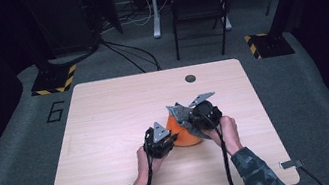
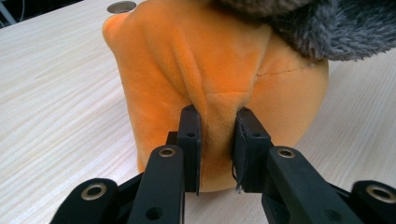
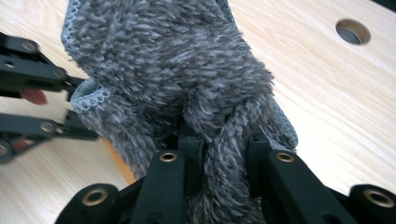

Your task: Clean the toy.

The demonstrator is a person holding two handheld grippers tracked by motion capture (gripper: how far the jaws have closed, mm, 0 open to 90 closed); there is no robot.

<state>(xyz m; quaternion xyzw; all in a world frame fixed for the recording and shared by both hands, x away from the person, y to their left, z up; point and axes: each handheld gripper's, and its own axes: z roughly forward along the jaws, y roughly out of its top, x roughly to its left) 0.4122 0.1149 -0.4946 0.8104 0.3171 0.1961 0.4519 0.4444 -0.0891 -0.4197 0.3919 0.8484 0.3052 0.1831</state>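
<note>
1 orange plush (image 2: 210,70) is sitting near the table's (image 1: 105,112) middle under 1 grey cloth (image 3: 177,70). The left gripper (image 2: 217,140) is pinching the plush; the right gripper (image 3: 224,158) is clamping the cloth. A 6 (image 1: 55,111) is marking the floor, left.

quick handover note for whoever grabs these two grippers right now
Left hand-held gripper: shut on a fold of the orange plush, low on its near side.
Right hand-held gripper: shut on the grey fuzzy cloth.
Where things are: the plush sits on the wooden table, near its middle; the cloth drapes over the plush's top, toward its right in the high view.
Done: both grips are set.
Left: my guess is the cloth is either going on or coming off the plush; the pictures do not settle which. Keep both grips firm.
</note>
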